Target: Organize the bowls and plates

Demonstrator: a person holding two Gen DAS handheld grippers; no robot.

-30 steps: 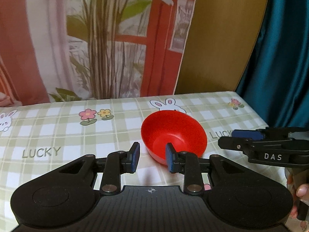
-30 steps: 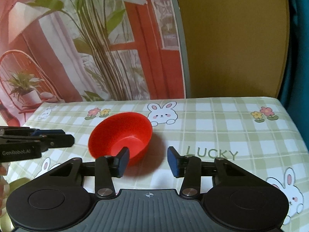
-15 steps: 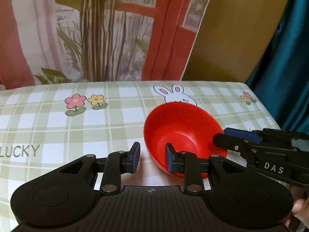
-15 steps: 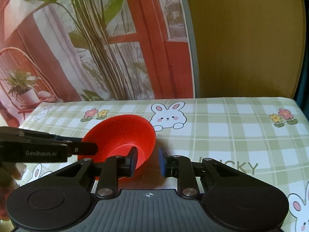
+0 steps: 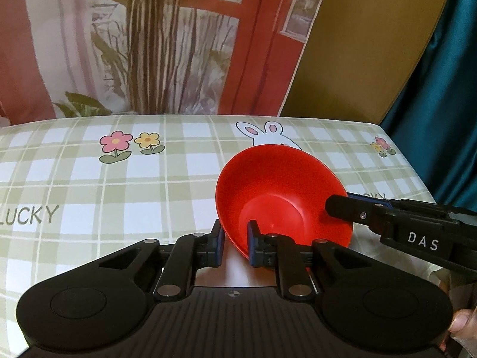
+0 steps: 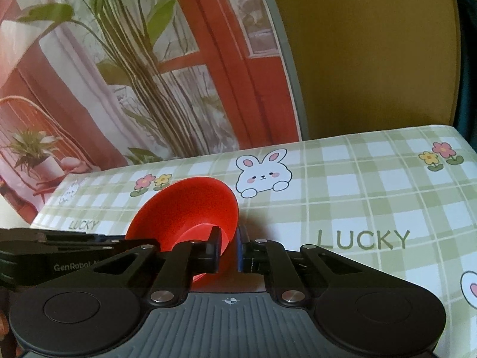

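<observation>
A red bowl (image 5: 277,191) is tilted up off the checked tablecloth, its opening facing left in the left wrist view. My left gripper (image 5: 234,244) is shut on the bowl's near rim. My right gripper (image 5: 342,205) reaches in from the right and clamps the bowl's right rim. In the right wrist view the red bowl (image 6: 190,208) sits between the jaws of my right gripper (image 6: 228,252), which is shut on its rim; the left gripper (image 6: 113,240) reaches to the bowl from the left edge.
The table carries a green-and-white checked cloth (image 5: 89,185) with rabbits, flowers and "LUCKY" print. A printed backdrop (image 5: 167,38) and a tan panel (image 5: 366,41) stand behind the far edge. A teal curtain (image 5: 447,89) hangs right.
Both grippers have closed onto opposite rims of the red bowl. The bowl has tipped up off the cloth and sits closer to both cameras.
</observation>
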